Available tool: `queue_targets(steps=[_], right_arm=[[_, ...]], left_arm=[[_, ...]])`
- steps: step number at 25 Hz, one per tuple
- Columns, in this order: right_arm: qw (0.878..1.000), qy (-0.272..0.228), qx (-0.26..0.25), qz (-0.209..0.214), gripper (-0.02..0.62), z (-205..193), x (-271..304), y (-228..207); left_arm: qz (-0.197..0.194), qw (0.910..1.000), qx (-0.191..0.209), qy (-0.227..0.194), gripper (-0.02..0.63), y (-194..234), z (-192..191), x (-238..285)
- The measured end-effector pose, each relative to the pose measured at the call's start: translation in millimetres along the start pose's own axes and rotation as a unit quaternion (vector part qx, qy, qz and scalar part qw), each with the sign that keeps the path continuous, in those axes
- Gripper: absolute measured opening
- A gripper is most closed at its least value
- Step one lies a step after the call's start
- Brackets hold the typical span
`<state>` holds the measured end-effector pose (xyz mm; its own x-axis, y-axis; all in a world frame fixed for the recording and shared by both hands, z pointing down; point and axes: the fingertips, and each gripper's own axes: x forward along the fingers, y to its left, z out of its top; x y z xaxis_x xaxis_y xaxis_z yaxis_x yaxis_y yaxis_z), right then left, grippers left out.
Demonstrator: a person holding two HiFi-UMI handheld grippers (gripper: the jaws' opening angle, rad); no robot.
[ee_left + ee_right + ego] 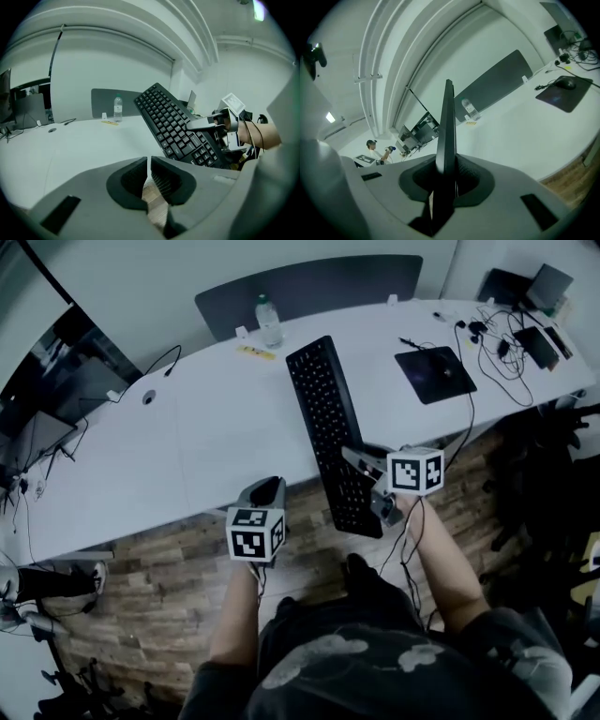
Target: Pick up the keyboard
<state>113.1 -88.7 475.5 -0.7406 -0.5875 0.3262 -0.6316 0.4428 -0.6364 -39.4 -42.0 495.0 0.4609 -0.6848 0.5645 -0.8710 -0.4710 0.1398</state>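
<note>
We count one keyboard [328, 427], one bench [187, 456] and two grippers in all: the left hand-held gripper [267, 487] and the right hand-held gripper [371, 486]. On the bench we also tally one water bottle [269, 322], one mouse pad [422, 381] carrying one mouse [446, 372], and one yellow strip [255, 352]. Behind the bench we log one dark panel [309, 287]; the cables [502, 343] at the far right corner are too tangled to count.

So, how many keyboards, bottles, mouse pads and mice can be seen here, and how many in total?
keyboard: 1
bottle: 1
mouse pad: 1
mouse: 1
Total: 4
</note>
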Motion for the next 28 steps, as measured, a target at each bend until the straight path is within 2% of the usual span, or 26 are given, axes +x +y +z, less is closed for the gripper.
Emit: queue_targets(steps=[8, 14, 25, 28], right_arm=[[0.995, -0.065, 0.013, -0.070, 0.074, -46, 4, 56], [0.989, -0.101, 0.021, -0.106, 0.074, -92, -4, 103], [0.980, -0.146, 0.037, -0.130, 0.074, -161, -24, 190], [0.981, -0.149, 0.040, -0.121, 0.074, -175, -26, 209]], left_arm=[[-0.056, 0.9977, 0.028, -0.023, 0.020, 44, -24, -51], [-0.094, 0.9929, 0.057, -0.047, 0.003, 53, -47, -95], [-0.141, 0.9854, 0.079, -0.054, 0.002, 61, -93, -177], [-0.146, 0.9844, 0.082, -0.055, 0.002, 61, -101, -192]])
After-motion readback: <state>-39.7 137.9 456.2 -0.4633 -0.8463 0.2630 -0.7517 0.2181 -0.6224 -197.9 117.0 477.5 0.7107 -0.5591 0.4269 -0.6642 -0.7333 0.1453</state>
